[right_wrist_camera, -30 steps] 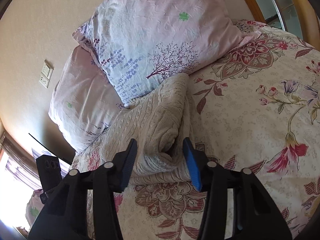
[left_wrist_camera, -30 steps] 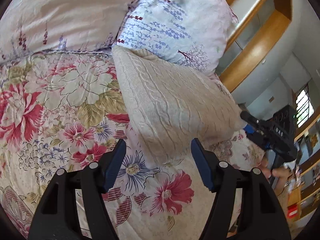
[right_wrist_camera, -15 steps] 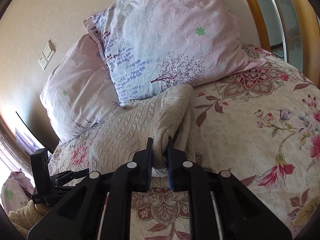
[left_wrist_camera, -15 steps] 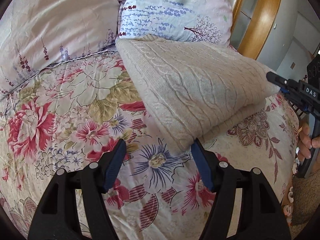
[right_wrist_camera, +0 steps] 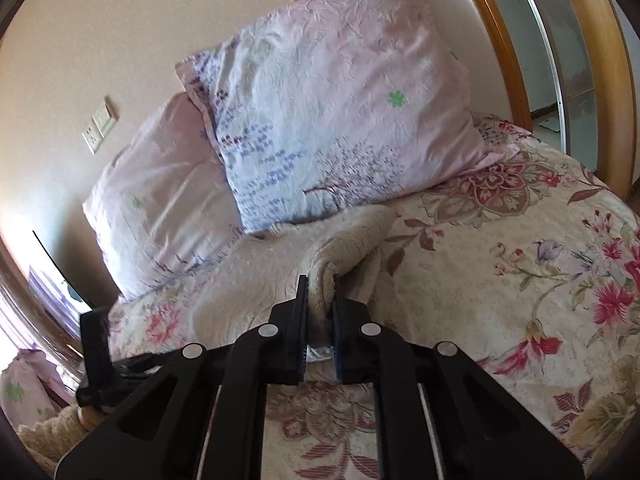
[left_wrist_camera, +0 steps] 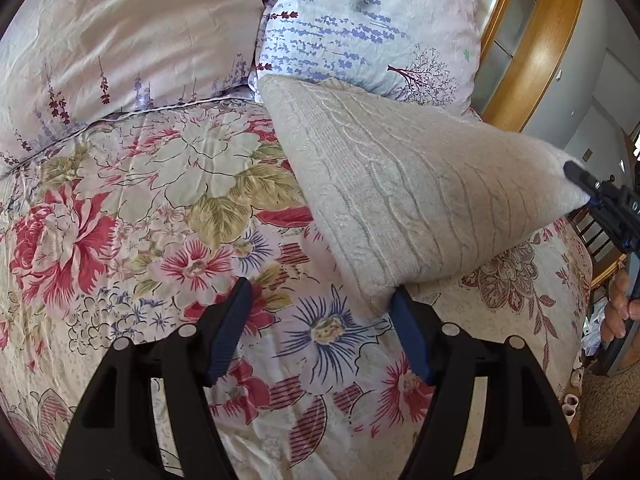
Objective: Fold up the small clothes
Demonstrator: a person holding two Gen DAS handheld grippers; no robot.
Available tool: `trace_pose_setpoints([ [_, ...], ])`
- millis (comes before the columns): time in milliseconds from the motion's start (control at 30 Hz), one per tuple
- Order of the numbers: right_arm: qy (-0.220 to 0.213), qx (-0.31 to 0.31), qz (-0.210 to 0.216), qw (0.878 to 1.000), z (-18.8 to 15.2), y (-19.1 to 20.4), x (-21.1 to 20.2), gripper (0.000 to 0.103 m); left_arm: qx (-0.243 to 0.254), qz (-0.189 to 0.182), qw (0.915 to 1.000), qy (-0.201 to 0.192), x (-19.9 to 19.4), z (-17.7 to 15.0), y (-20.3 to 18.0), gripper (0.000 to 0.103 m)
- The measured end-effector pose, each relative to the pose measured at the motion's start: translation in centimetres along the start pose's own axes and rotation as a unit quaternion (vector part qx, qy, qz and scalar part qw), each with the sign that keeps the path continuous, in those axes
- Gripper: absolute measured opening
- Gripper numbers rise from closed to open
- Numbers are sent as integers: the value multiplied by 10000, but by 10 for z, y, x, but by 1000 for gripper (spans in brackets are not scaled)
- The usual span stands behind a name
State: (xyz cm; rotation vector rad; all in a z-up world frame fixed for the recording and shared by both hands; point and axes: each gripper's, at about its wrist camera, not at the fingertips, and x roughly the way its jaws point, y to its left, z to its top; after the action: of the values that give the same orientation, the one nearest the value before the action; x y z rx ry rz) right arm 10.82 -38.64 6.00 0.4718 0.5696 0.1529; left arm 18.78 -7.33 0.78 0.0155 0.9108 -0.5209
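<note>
A cream cable-knit sweater (left_wrist_camera: 400,184) lies folded on the floral bedspread (left_wrist_camera: 160,216), against the pillows. In the right wrist view my right gripper (right_wrist_camera: 320,284) is shut on a bunched fold at the near edge of the sweater (right_wrist_camera: 256,276). From the left wrist view the right gripper (left_wrist_camera: 578,174) pinches the sweater's right corner and holds it raised off the bed. My left gripper (left_wrist_camera: 320,288) is open, its jaws opening a little. The sweater's near corner rests against the inner tip of its right finger (left_wrist_camera: 404,320); only bedspread lies between the fingers.
Two pale lilac printed pillows (left_wrist_camera: 360,28) (left_wrist_camera: 120,40) lean at the head of the bed behind the sweater. A wooden bed frame (right_wrist_camera: 500,52) and a mirrored door stand to the right. Wall sockets (right_wrist_camera: 98,128) sit on the left. A hand (left_wrist_camera: 620,304) holds the right tool.
My right gripper has shut on the sweater's edge and lifted it slightly, pulling the corner taut. The left gripper has stayed open near the sweater's near corner, with its view shifted a little.
</note>
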Motion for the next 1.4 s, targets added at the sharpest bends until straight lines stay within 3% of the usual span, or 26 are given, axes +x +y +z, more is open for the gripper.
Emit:
trace_pose_setpoints([
  [167, 390, 560, -51, 9977, -18, -31, 18, 10, 18, 14, 10000, 3, 0, -1, -1, 70],
  [600, 907, 484, -514, 9934, -24, -39, 39, 11, 218, 109, 9997, 4, 7, -3, -9, 74],
  [667, 972, 472, -401, 9933, -19, -38, 36, 13, 196, -79, 9998, 60, 3, -4, -8, 74],
  [767, 790, 670, -90, 9946, -6, -42, 19, 44, -86, -579, 9982, -113, -12, -4, 0, 77],
  [800, 646, 752, -7, 9951, 0, -45, 14, 65, -206, -665, 9973, -225, -17, -1, 4, 81],
  [833, 516, 870, 73, 9948, 8, -48, 11, 76, -346, -715, 9962, -353, -21, 4, 8, 82],
  [933, 529, 1297, 365, 9895, 31, -59, 23, 76, -740, -550, 9943, -527, -18, 25, 11, 85],
  [1067, 808, 1554, 301, 9841, 54, -69, 65, 72, -1139, -423, 9911, -538, 2, 49, 6, 85],
  [1200, 1186, 1705, 135, 9781, 62, -75, 103, 62, -1057, -53, 9934, -446, 24, 57, -5, 85],
  [1267, 1294, 1711, 53, 9767, 62, -77, 115, 60, -1033, -57, 9939, -383, 32, 56, -6, 85],
  [1300, 1337, 1717, 61, 9760, 62, -77, 120, 54, -1048, -123, 9937, -372, 34, 54, -5, 85],
  [1400, 1459, 1543, 137, 9771, 60, -72, 131, 23, -1033, -352, 9933, -376, 40, 53, -2, 85],
])
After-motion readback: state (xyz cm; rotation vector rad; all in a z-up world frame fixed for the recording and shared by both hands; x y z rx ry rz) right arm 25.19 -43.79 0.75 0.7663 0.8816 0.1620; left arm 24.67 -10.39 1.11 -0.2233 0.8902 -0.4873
